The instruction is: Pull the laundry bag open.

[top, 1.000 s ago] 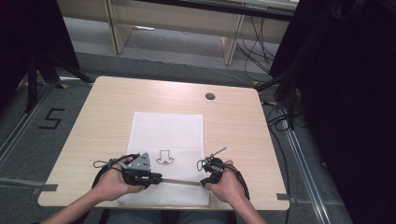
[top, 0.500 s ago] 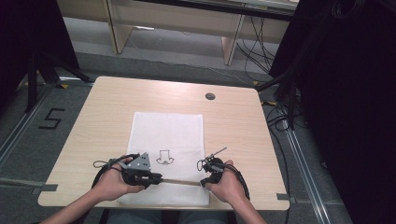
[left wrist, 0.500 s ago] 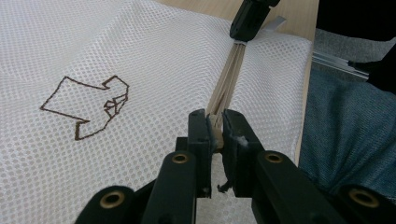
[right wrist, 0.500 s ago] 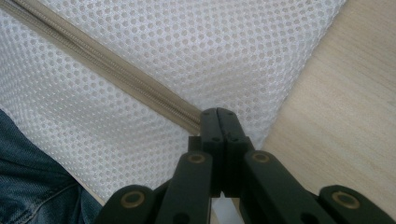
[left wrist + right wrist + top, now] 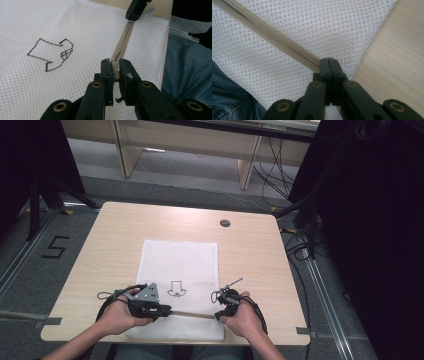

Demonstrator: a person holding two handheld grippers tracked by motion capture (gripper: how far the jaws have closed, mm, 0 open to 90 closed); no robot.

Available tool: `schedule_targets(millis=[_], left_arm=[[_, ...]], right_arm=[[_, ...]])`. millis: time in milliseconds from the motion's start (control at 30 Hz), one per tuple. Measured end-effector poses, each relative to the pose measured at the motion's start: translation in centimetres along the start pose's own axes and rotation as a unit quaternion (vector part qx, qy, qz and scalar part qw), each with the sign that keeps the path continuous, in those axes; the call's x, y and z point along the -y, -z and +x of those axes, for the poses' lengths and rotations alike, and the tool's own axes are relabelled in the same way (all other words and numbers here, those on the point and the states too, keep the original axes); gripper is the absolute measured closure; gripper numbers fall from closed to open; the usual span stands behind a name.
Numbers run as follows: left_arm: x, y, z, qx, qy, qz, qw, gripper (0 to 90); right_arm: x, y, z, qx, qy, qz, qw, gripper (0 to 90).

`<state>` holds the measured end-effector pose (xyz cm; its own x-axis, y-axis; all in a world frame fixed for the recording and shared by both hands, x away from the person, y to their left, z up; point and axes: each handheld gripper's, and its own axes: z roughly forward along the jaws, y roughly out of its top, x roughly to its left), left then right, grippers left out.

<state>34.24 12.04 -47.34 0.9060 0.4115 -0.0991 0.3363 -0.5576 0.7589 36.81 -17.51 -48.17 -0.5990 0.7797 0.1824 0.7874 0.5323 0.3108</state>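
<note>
A: High view first: what sits on the bench (image 5: 120, 235)?

B: A white mesh bag (image 5: 180, 265) lies flat from the middle of the bench to its near edge, with a small outline drawing (image 5: 175, 289) on it.

A: And the zipper?

B: The beige zipper (image 5: 192, 314) runs along the bag's near end, parallel to the bench's near edge, stretched between both tools.

A: Left tool?

B: The left tool (image 5: 115, 71) has its jaws closed down to a narrow gap, pinching the zipper's end piece.

A: Right one?

B: The right tool (image 5: 329, 64) is fully closed, clamped on the zipper by the bag's near right corner
</note>
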Motion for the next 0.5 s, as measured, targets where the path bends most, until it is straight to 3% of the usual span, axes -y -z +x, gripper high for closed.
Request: schedule_targets(millis=[100,233,333,500], left_arm=[[0.27,0.39,0.34,0.000,0.009,-0.004,0.9999,81.7],[0.29,0.42,0.31,-0.002,-0.009,-0.002,1.0000,81.7],[0.41,0.41,0.25,0.001,0.008,-0.004,1.0000,81.7],[0.50,0.55,0.42,0.004,0.004,-0.002,1.0000,81.7]], right_arm=[[-0.03,-0.01,-0.06,-0.001,0.003,0.000,1.0000,90.0],[-0.05,0.00,-0.02,0.000,0.000,0.002,1.0000,90.0],[-0.01,0.01,-0.01,-0.002,0.000,0.001,1.0000,90.0],[0.01,0.03,0.03,0.000,-0.007,0.001,1.0000,90.0]])
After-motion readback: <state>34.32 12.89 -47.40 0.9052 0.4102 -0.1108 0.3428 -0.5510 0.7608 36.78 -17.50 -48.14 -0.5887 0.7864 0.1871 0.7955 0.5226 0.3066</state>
